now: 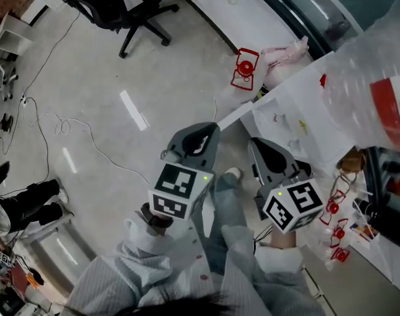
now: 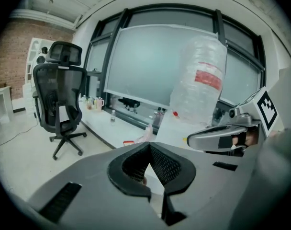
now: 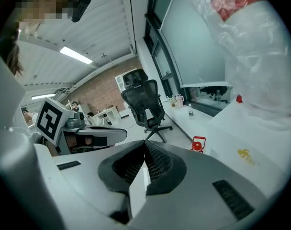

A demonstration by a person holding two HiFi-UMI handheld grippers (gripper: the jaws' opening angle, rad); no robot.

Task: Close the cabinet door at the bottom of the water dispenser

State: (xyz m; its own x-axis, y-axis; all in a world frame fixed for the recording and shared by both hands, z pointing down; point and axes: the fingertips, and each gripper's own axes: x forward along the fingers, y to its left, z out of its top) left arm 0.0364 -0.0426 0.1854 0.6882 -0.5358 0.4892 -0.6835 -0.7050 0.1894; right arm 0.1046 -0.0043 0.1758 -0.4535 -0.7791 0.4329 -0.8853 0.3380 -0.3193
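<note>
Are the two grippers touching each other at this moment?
Apart. The head view shows the left gripper and right gripper side by side, with the person's trouser leg and shoe visible in the gap between them.

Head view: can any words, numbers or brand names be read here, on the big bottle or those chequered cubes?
Water bottle, red label: print too blurred to read.
White dispenser top, small yellow and red marks: too small to read.
Left cube and right cube: black-and-white square patterns, no letters.
Nothing legible anywhere.
</note>
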